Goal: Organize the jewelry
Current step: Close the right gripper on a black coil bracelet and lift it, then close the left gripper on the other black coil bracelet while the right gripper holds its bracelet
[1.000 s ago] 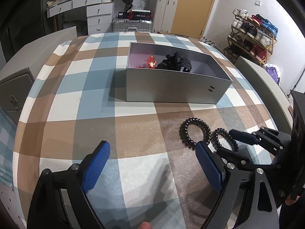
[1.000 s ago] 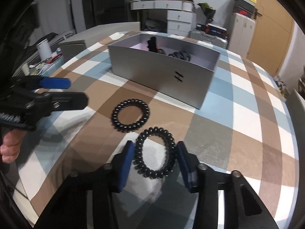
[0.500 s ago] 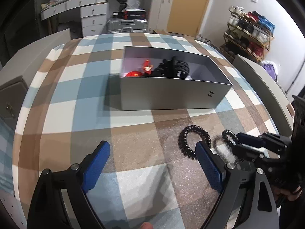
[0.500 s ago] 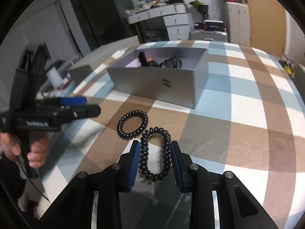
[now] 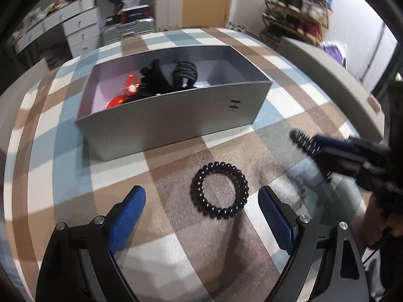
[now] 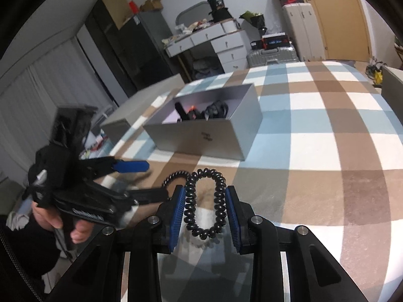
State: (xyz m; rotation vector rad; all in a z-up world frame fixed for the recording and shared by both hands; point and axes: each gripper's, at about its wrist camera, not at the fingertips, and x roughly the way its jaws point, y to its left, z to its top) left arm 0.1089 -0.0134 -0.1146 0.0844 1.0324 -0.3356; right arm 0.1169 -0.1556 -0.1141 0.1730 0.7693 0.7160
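Note:
A black spiral hair tie lies on the checked tablecloth, between and just ahead of my open left gripper's blue pads. My right gripper is shut on a second black spiral hair tie, squeezed into an oval and held above the table; it shows blurred at the right of the left wrist view. A grey open box stands beyond, holding black hair accessories and a red piece. The box also shows in the right wrist view.
The table edge and a grey bench run along the right. A white dresser, a suitcase and a shoe rack stand beyond the table. The left gripper and the hand holding it show in the right wrist view.
My right gripper closed on one hair tie and lifted it off the table. My left gripper moved right and forward, so the other hair tie now lies between its pads.

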